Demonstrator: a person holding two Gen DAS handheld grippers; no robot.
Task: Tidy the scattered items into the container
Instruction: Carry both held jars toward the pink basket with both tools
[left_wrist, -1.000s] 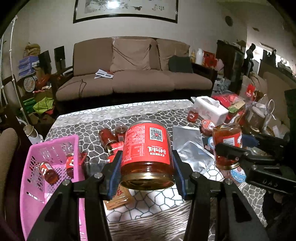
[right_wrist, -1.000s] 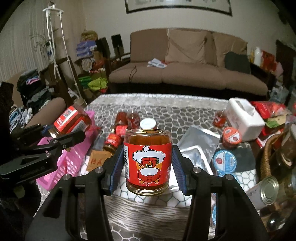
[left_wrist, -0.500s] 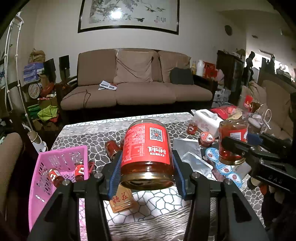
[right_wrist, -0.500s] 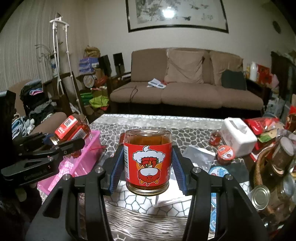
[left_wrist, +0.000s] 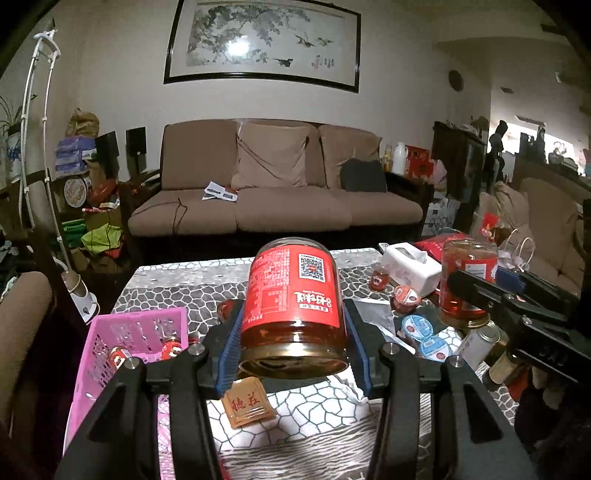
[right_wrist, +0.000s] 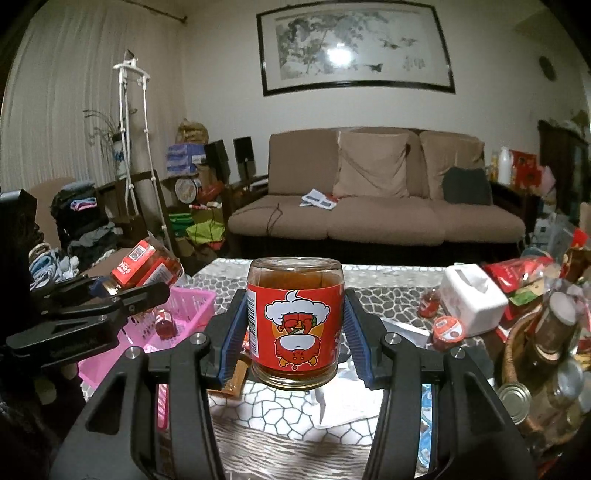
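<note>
Pink basket (left_wrist: 110, 332) on the bench (left_wrist: 295, 417) holds a few small jars. Each gripper's jaws clench a red-labelled jar, left (left_wrist: 293, 306) and right (right_wrist: 295, 325), both held above the bench, right of the basket. Cups (left_wrist: 424, 336), a can (left_wrist: 476, 341) and a packet (left_wrist: 245, 404) remain scattered.

Each camera sat just behind its own gripper's fingers, looked forward and slightly down across the patterned table (left_wrist: 177, 291), and faced the brown sofa (left_wrist: 277, 206) and framed painting (right_wrist: 354, 48). The left view sat left of the right one. Both shared the pink basket (left_wrist: 110, 332), the white tissue box (right_wrist: 469, 299) and the table.
</note>
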